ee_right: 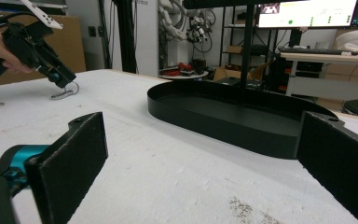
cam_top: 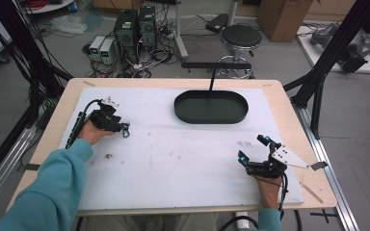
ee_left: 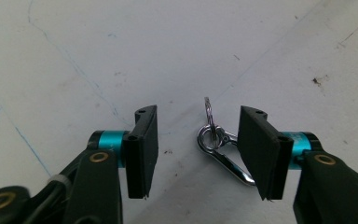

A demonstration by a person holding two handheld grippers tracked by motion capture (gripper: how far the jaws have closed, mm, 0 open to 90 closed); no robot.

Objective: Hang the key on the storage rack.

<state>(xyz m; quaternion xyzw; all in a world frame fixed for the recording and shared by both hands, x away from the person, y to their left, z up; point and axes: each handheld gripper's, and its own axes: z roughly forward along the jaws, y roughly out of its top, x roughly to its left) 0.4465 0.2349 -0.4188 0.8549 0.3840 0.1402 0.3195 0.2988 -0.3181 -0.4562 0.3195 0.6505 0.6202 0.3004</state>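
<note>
While its jaws stand apart, the left tool (ee_left: pixel 198 154) brackets a shiny silver metal carabiner clip with a key ring (ee_left: pixel 216 144), lying on the white bench (ee_left: pixel 121 56) against the right jaw. The right tool (ee_right: pixel 200 168) gapes, holding nothing.

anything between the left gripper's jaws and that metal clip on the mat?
Nothing visible. The carabiner clip with its key ring lies on the white mat inside the left gripper, its jaws on either side. One jaw is at the clip's end; bare mat lies between the other jaw and the clip.
</note>
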